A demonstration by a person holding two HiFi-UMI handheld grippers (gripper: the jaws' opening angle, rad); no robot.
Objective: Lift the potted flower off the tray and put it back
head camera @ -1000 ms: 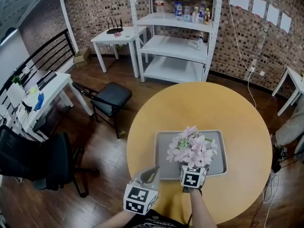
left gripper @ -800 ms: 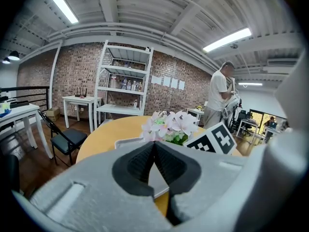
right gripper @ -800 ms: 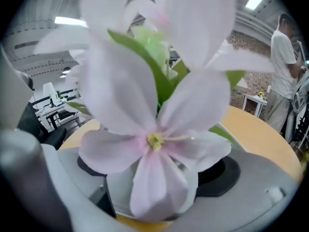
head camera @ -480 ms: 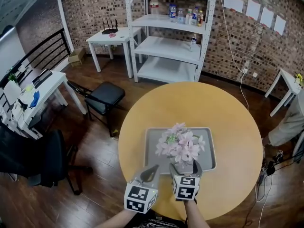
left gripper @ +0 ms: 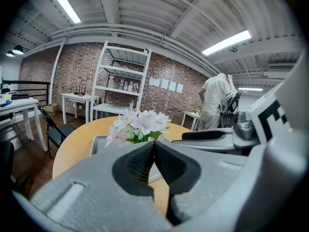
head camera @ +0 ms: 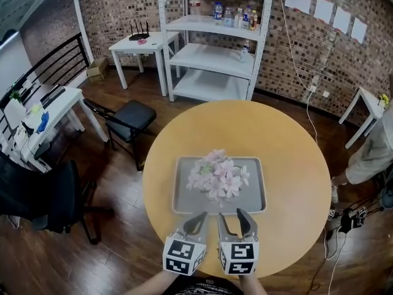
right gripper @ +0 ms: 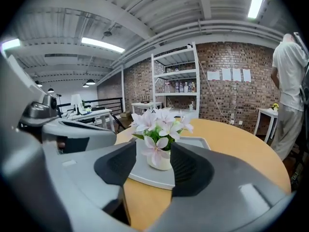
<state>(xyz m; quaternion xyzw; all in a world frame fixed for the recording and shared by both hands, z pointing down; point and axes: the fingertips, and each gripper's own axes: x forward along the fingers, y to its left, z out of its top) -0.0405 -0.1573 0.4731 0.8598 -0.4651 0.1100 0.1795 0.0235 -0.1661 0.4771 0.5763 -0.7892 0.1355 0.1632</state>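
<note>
Yellow wood tops the round bench [head camera: 288, 165], and a grey tray [head camera: 184, 204] lies on it a little toward 6 o'clock from the middle. The potted flower [head camera: 216, 177] stands upright near the centre of that tray, pale pink blooms over a small white pot. Both grippers hang side by side over the bench's 6 o'clock edge, pointing toward 12 o'clock at the tray and clear of it. The left gripper [head camera: 198, 219] has its jaws pressed together with nothing between them. The right gripper [head camera: 232, 216] has its jaws apart; they have just been closing, yet no thing sits between the pads, and the flower shows beyond the tips. A white shelf rack [head camera: 212, 39] stands at 12 o'clock against the brick wall, a black chair [head camera: 128, 117] at 10 o'clock, and a person [head camera: 371, 155] at 3 o'clock
</note>
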